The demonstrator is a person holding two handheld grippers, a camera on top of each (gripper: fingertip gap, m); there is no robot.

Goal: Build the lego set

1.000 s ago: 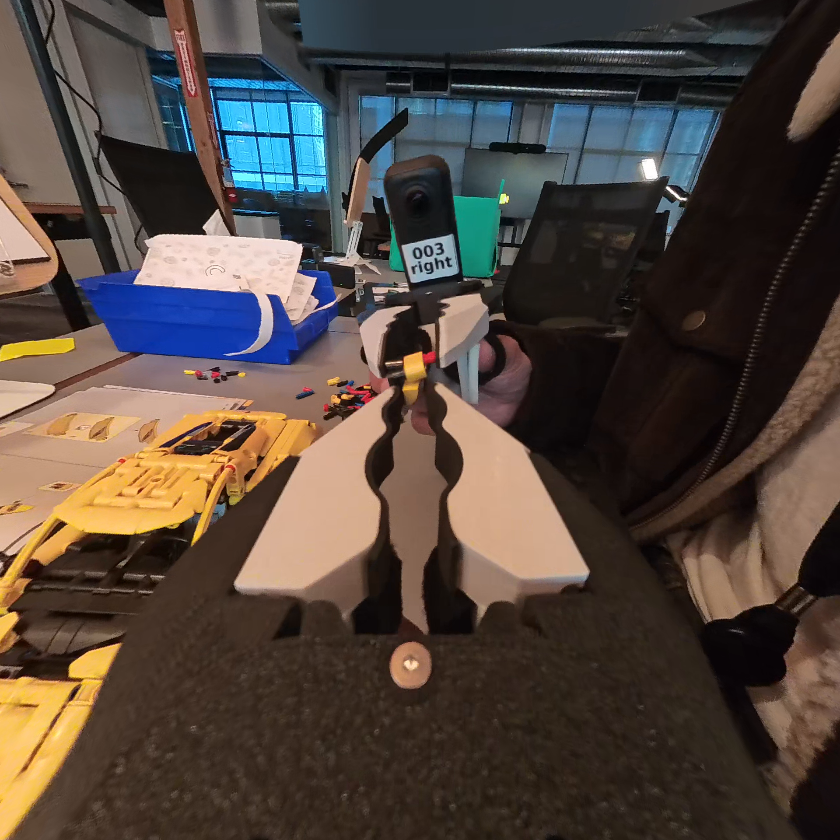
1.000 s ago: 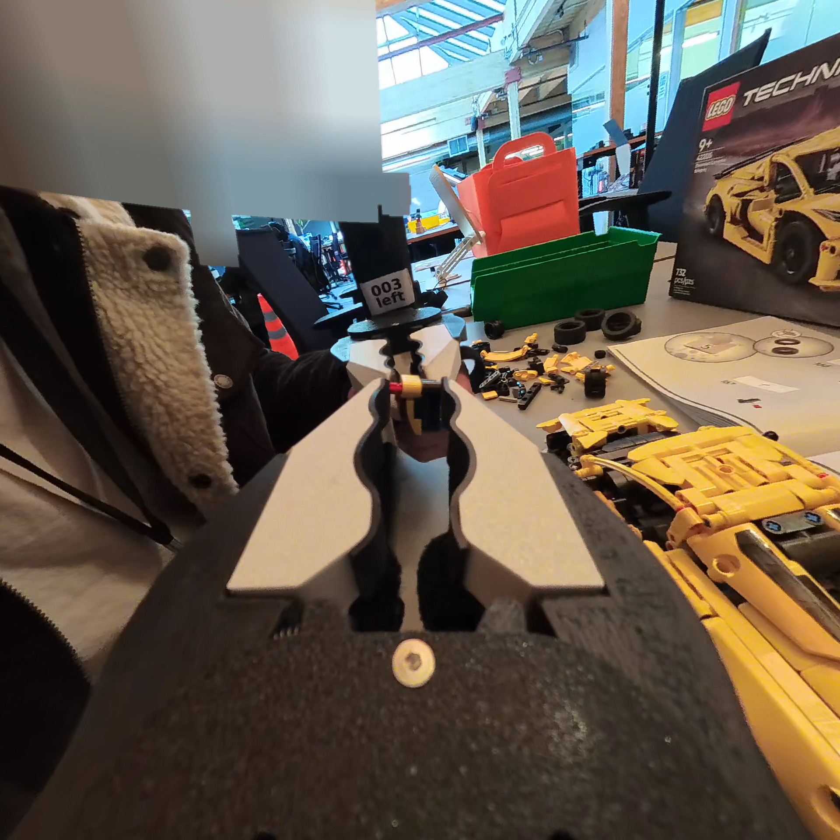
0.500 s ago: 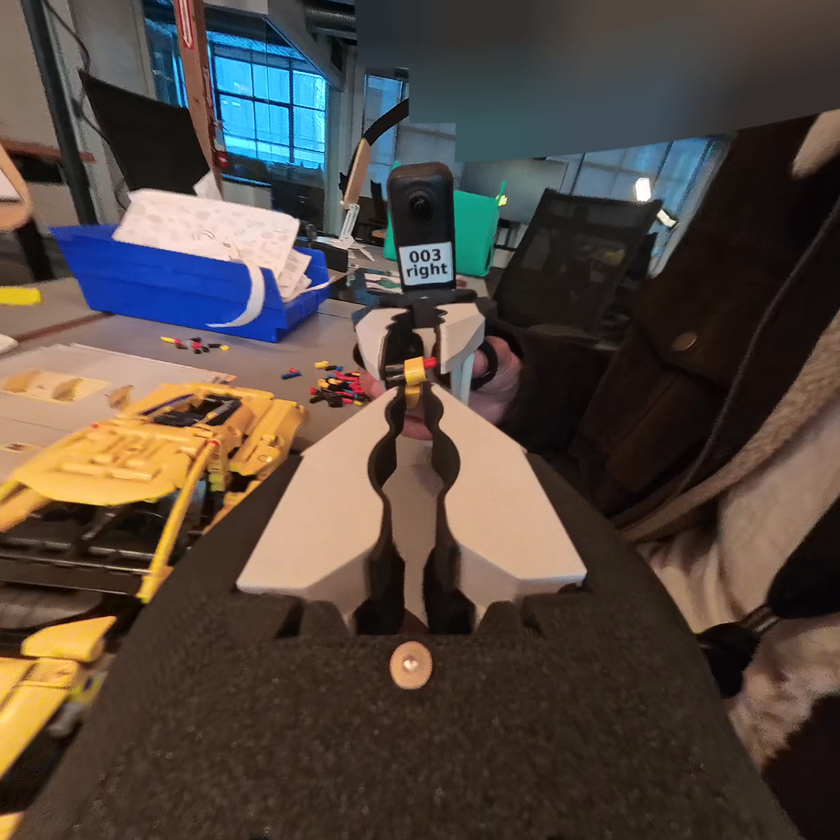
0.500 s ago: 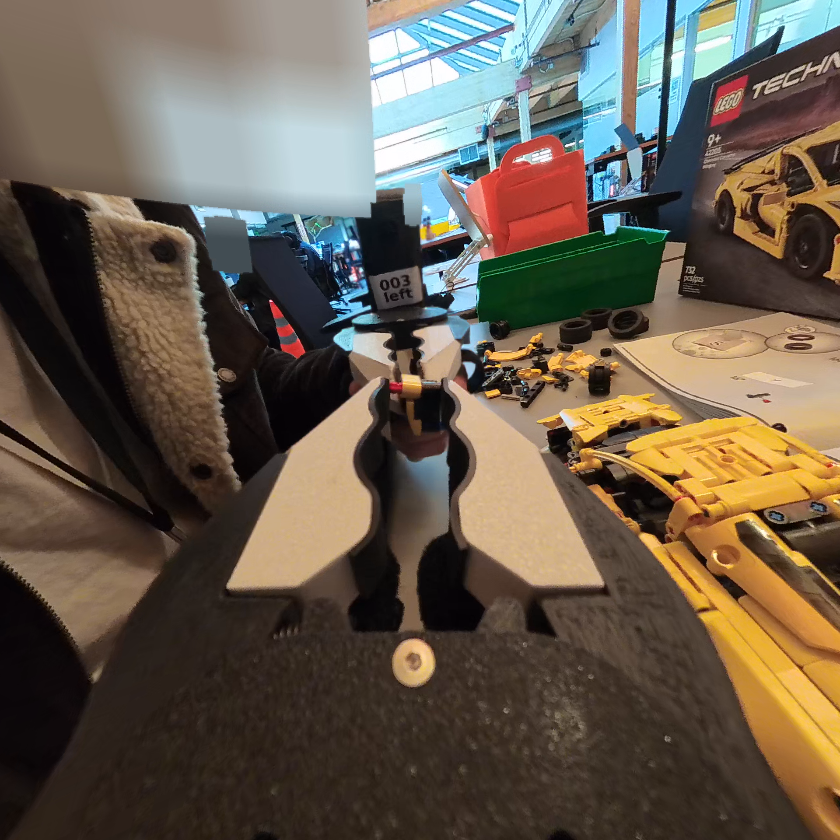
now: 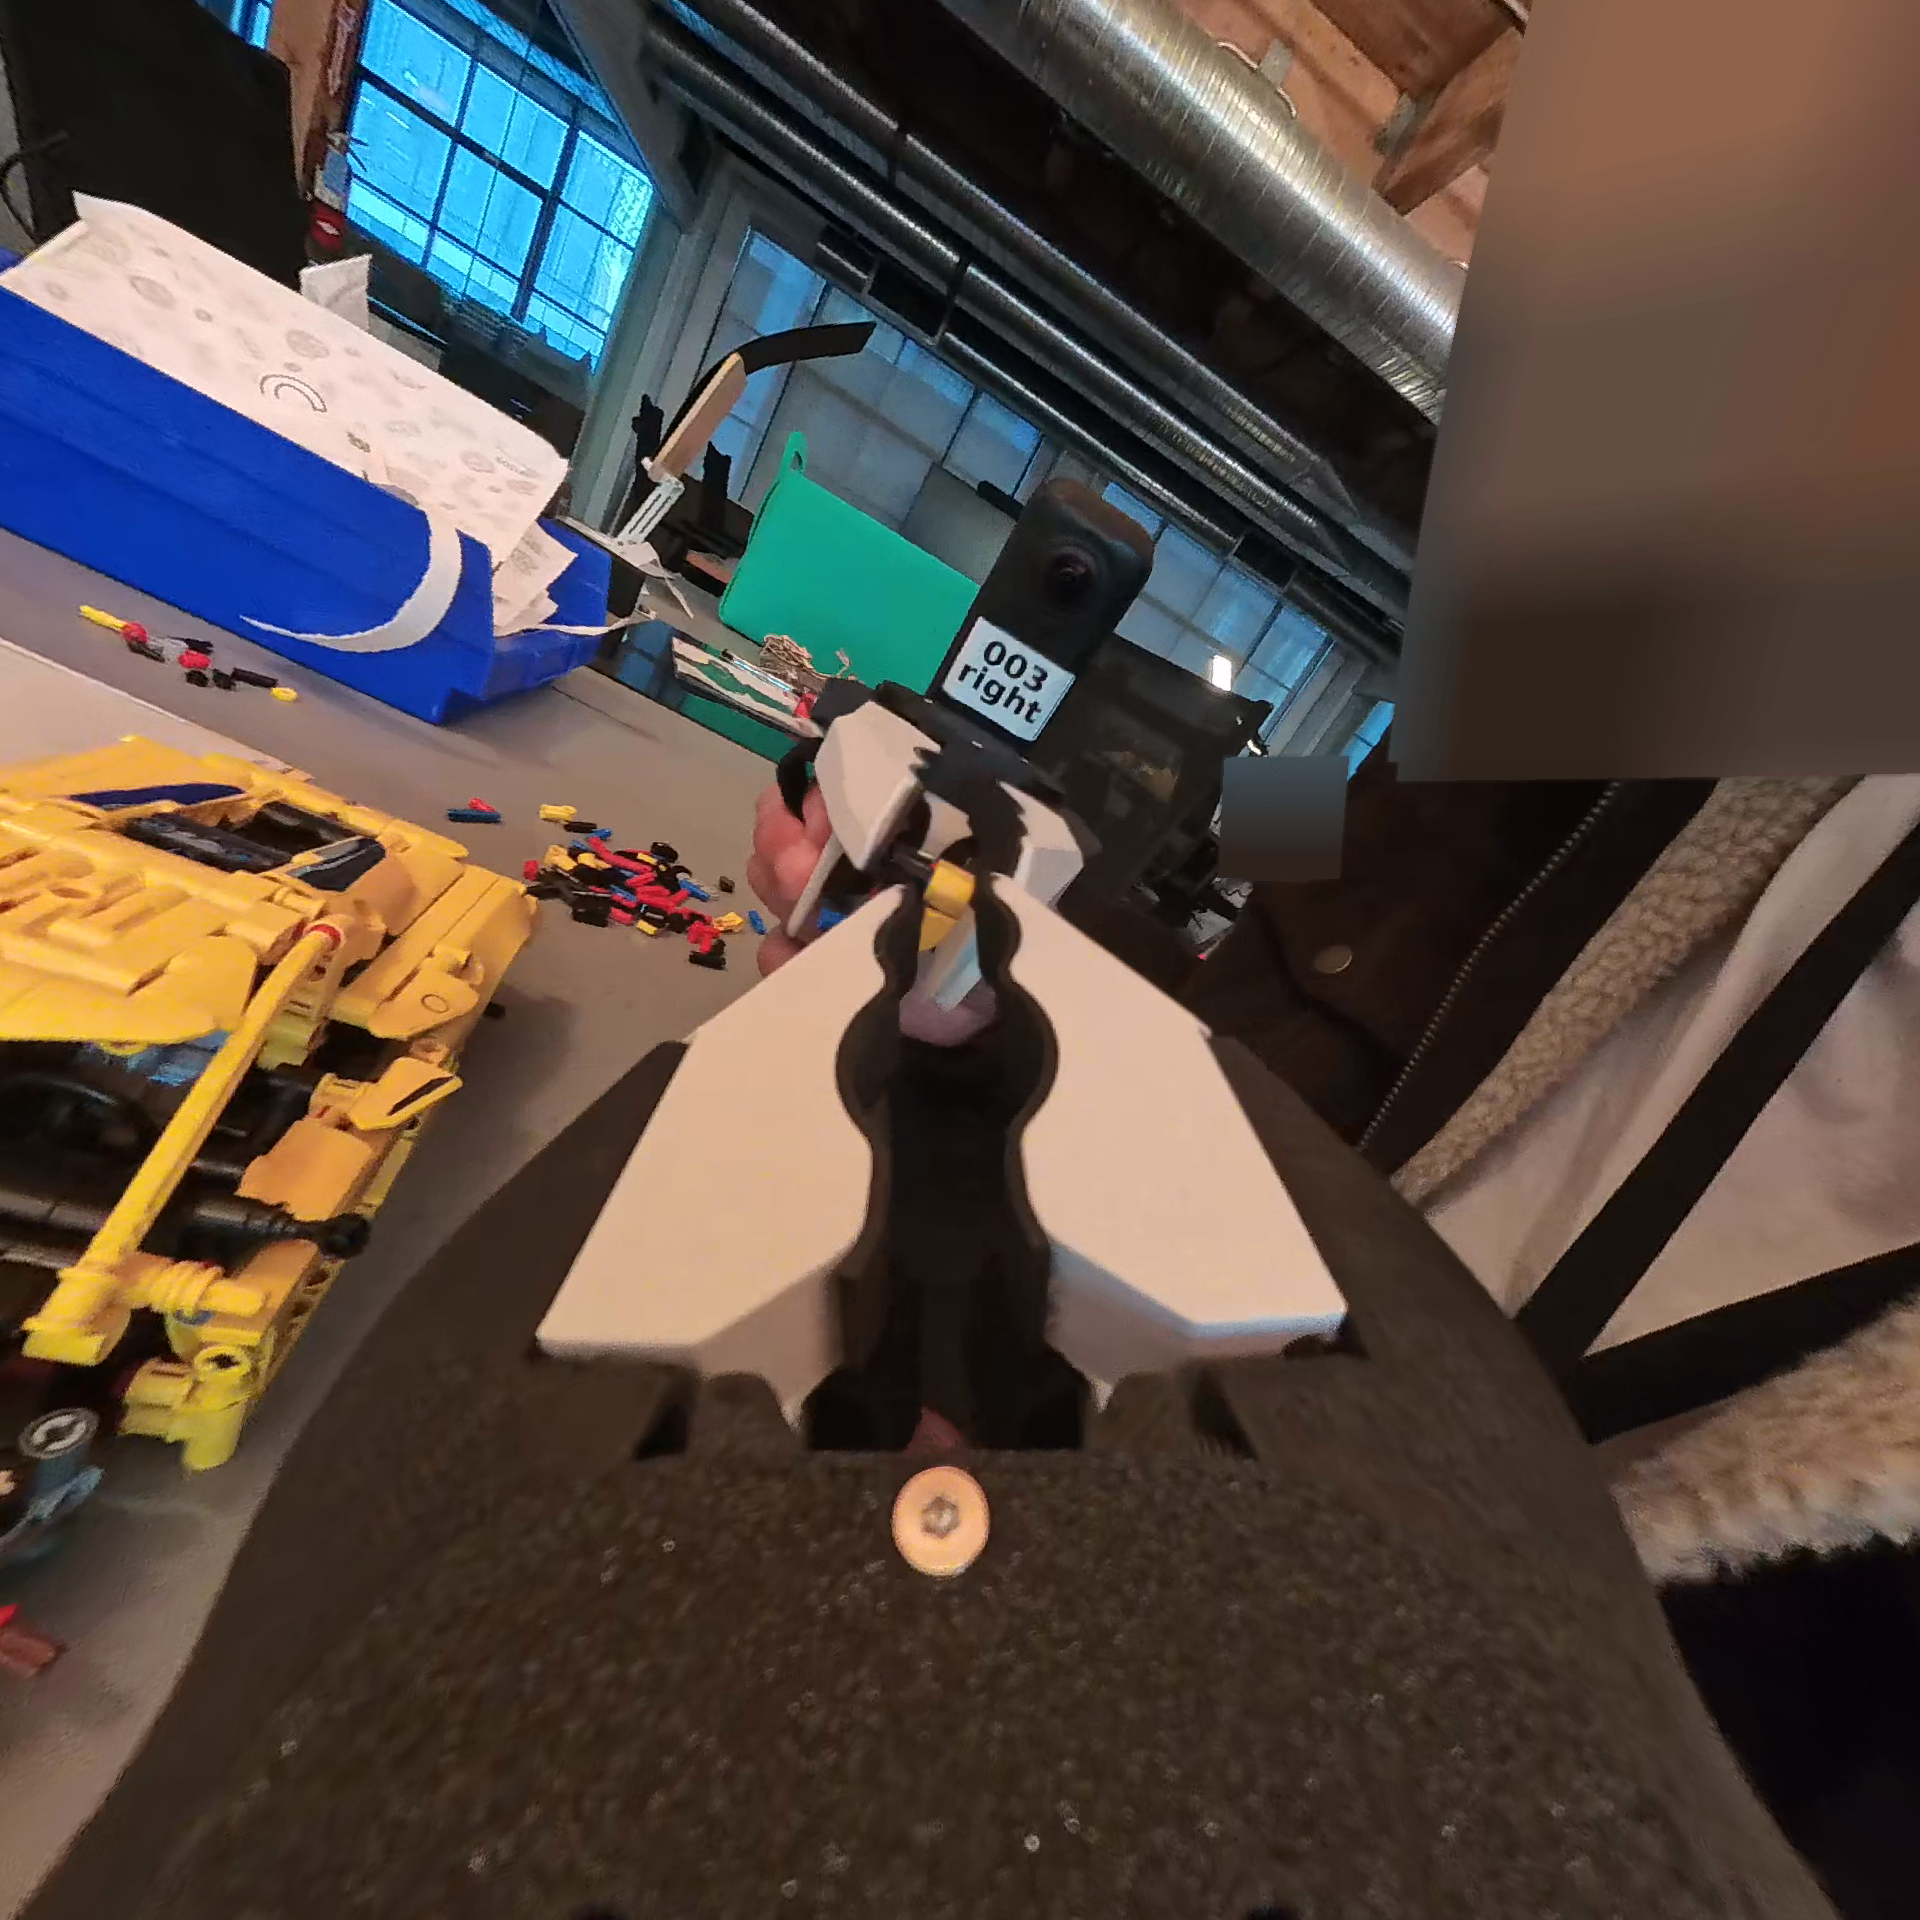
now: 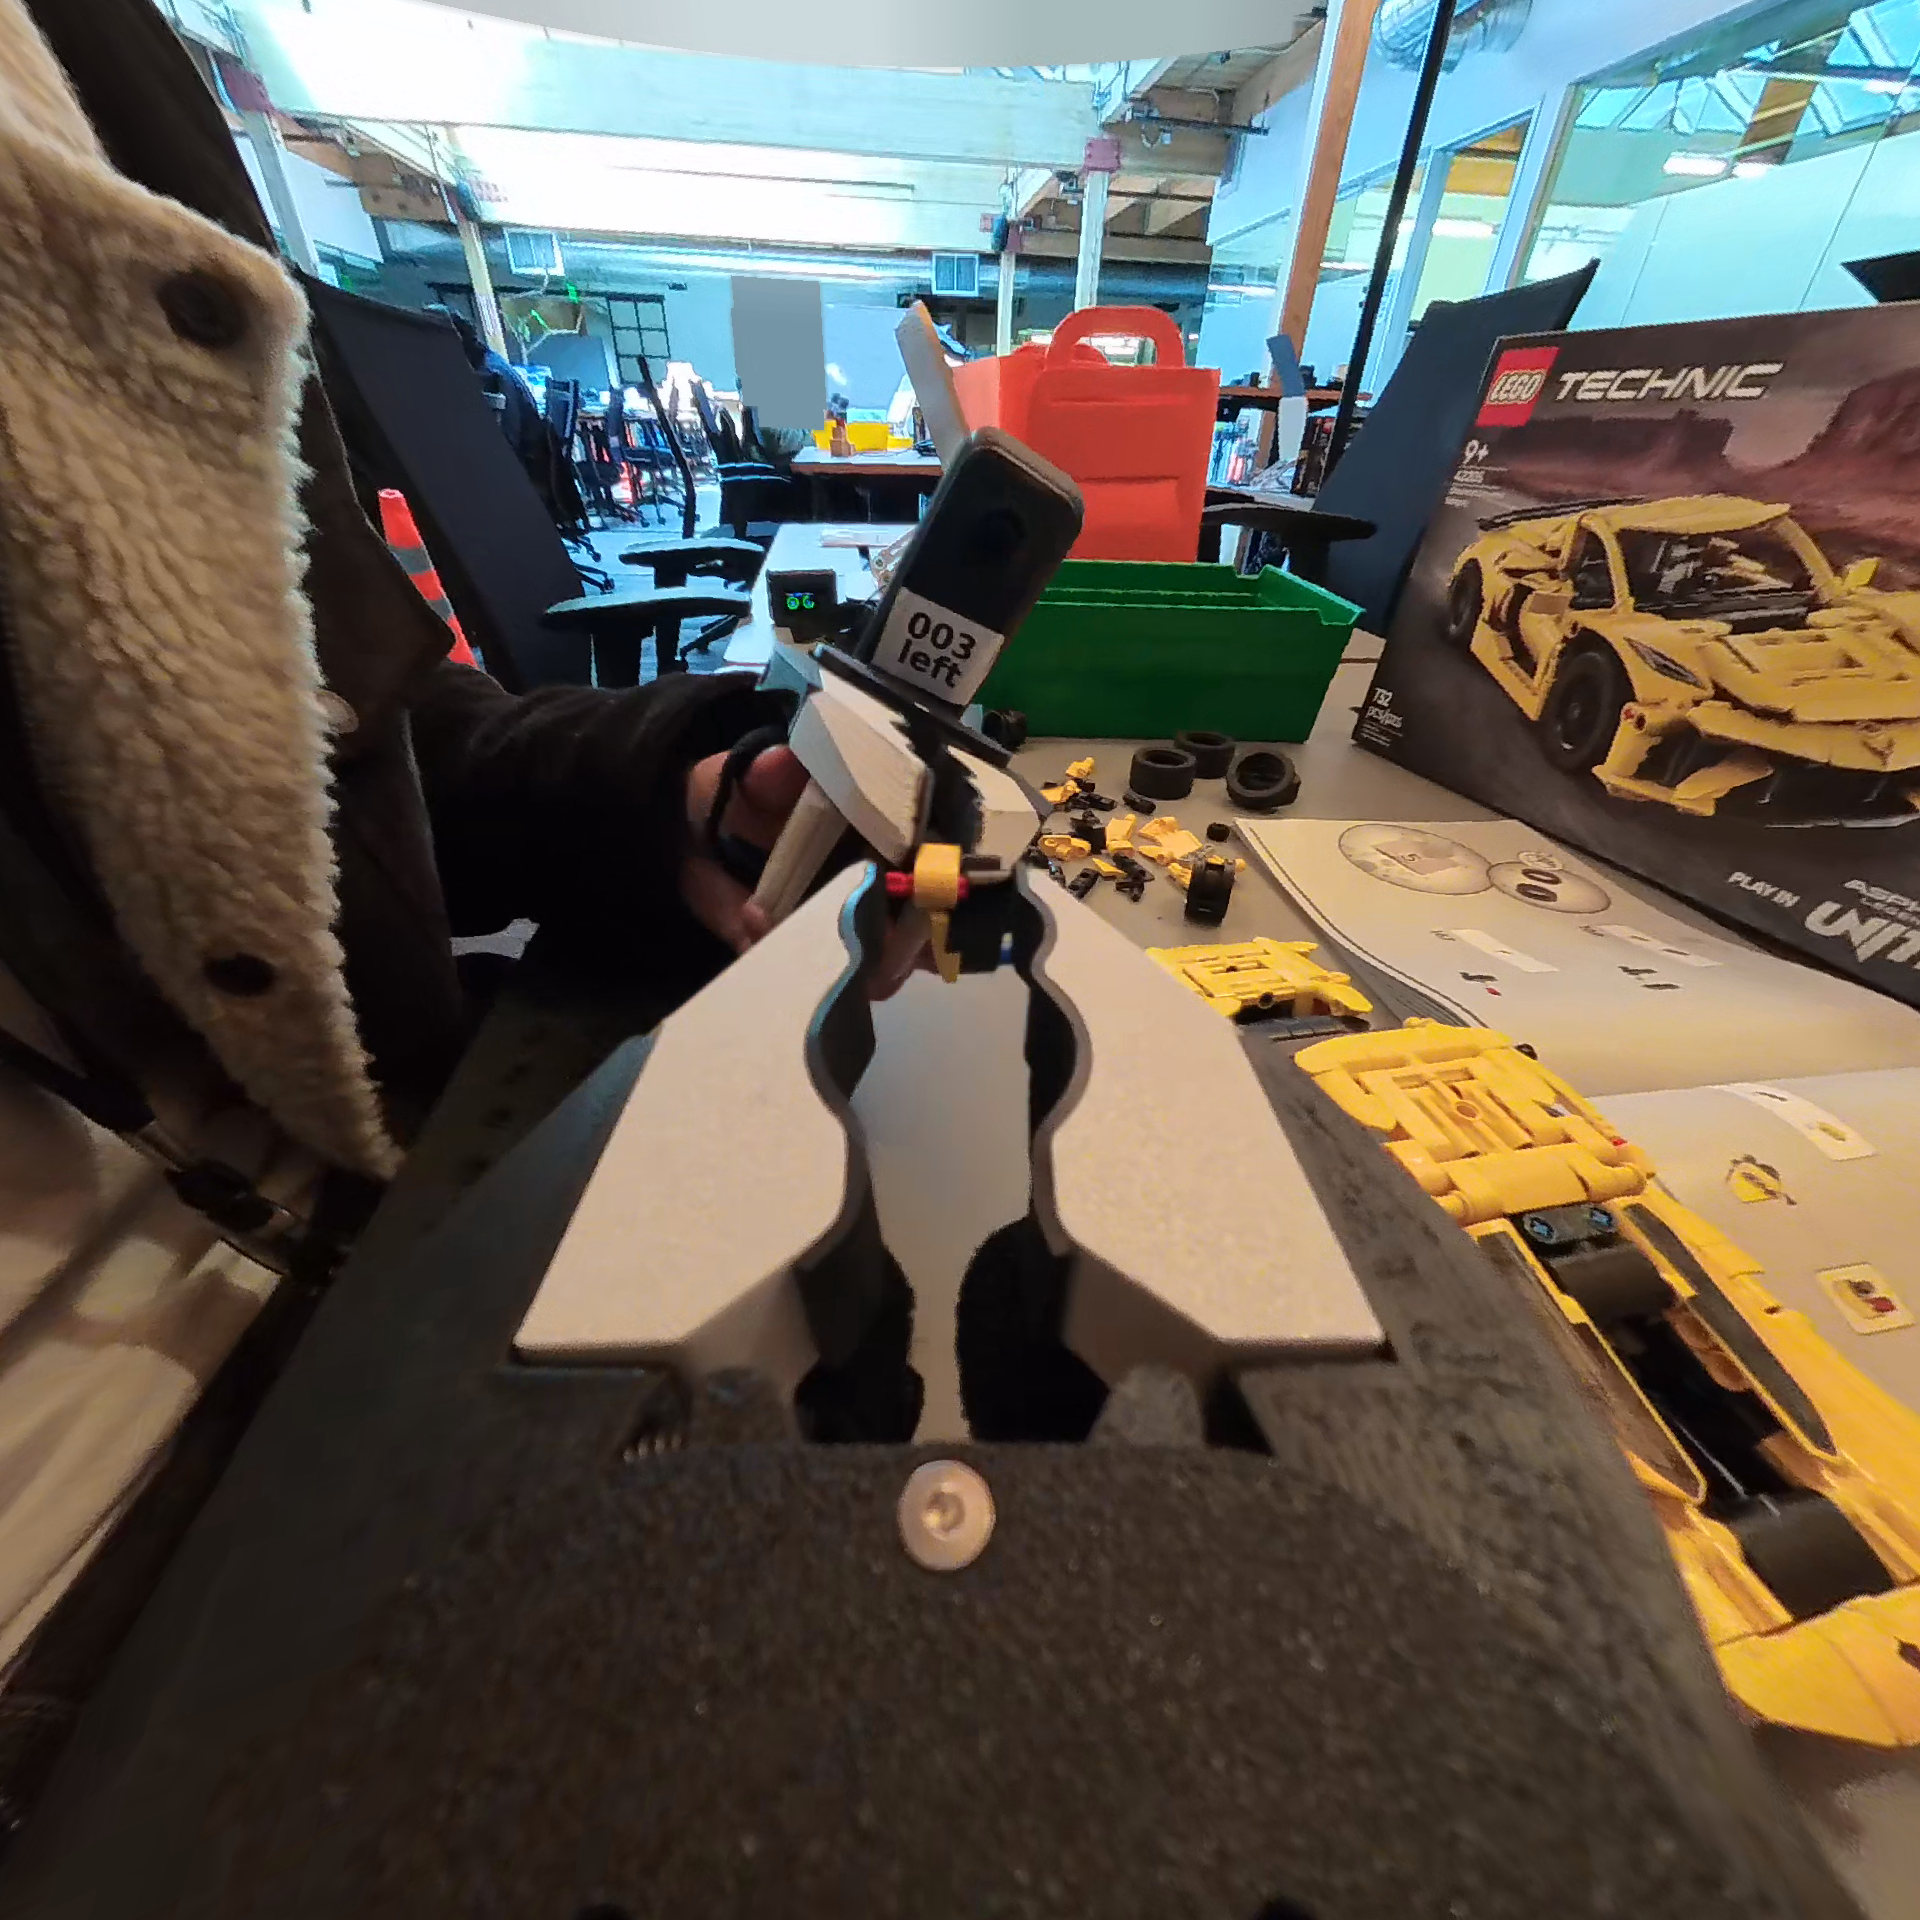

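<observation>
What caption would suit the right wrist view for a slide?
Two hand-held grippers meet over a small yellow Lego assembly, beside a half-built yellow car and green bin.

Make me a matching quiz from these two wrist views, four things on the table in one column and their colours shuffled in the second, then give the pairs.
Things:
1. bin stuffed with paper
2. empty bin
3. loose tyres
4. part-built car

Colours:
A. black
B. yellow
C. blue
D. green

Pairs: 1-C, 2-D, 3-A, 4-B
</observation>
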